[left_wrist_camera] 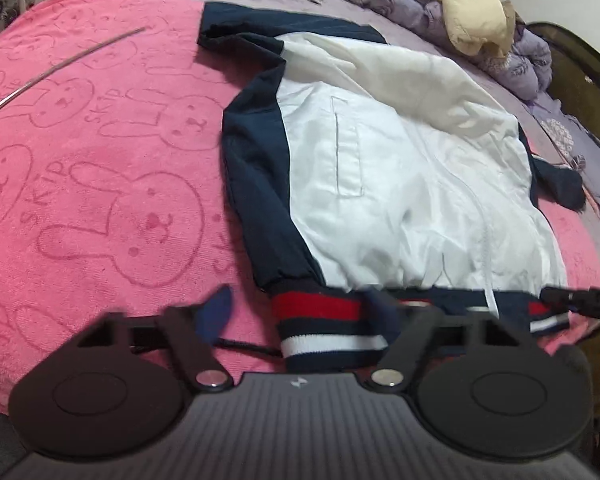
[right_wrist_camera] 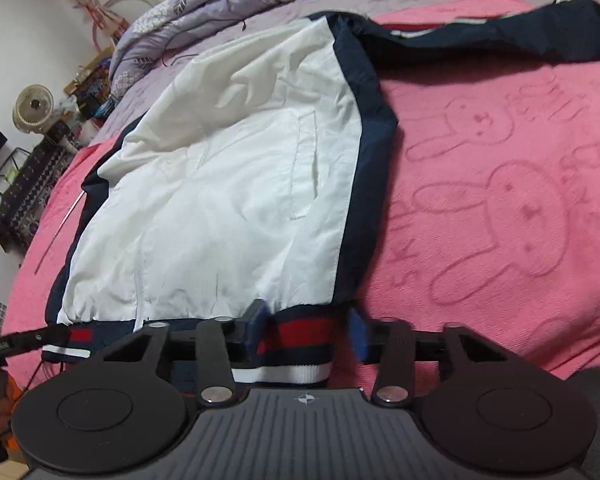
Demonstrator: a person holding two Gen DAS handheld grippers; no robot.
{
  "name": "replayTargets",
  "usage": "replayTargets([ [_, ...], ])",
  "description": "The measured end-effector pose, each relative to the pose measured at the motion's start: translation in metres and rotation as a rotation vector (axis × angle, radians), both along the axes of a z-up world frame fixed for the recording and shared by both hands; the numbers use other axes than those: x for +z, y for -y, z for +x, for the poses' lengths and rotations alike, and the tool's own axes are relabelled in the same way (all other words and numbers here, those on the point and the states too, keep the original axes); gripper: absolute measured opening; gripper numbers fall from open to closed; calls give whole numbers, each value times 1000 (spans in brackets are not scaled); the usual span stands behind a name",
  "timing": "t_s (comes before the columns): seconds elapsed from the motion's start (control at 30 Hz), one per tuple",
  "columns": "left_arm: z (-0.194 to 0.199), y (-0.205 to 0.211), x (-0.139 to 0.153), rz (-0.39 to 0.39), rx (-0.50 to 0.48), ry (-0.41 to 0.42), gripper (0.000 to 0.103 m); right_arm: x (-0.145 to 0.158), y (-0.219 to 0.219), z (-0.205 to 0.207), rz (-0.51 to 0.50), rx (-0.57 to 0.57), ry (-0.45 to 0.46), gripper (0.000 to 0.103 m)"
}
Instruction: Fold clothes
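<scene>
A white jacket with navy sides and sleeves (left_wrist_camera: 380,168) lies flat on a pink rabbit-print blanket (left_wrist_camera: 100,184); it also shows in the right wrist view (right_wrist_camera: 228,184). Its striped red, white and navy hem band (left_wrist_camera: 324,328) faces me. My left gripper (left_wrist_camera: 300,312) is open, its blue fingertips either side of the band's left corner. My right gripper (right_wrist_camera: 308,324) is open, its jaws straddling the band's right corner (right_wrist_camera: 296,344). One navy sleeve (right_wrist_camera: 500,36) stretches out to the far right.
A thin metal rod (left_wrist_camera: 64,68) lies on the blanket at far left. A rumpled purple quilt (left_wrist_camera: 452,12) and a cream garment (left_wrist_camera: 460,8) sit at the bed's far side. A fan (right_wrist_camera: 34,108) and clutter stand beyond the bed.
</scene>
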State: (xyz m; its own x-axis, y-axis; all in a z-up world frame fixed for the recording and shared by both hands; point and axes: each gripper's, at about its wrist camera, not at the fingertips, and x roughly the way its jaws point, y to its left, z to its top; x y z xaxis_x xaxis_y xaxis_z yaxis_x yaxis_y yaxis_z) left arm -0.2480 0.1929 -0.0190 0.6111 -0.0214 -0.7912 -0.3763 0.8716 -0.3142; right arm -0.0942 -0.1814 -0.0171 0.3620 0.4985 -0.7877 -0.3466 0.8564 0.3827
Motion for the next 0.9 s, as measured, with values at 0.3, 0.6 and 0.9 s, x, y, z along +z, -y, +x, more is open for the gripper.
replayTargets([
  [0.3,-19,5,13,-74,-76,-31,23,33,7,-30,-79,82,46,15],
  [0.6,-36,5,41,107,-147,-63,69,50,2,-31,-207,170,142,59],
  [0.9,16,7,80,491,-87,131,76,121,-4,30,-208,129,542,64],
])
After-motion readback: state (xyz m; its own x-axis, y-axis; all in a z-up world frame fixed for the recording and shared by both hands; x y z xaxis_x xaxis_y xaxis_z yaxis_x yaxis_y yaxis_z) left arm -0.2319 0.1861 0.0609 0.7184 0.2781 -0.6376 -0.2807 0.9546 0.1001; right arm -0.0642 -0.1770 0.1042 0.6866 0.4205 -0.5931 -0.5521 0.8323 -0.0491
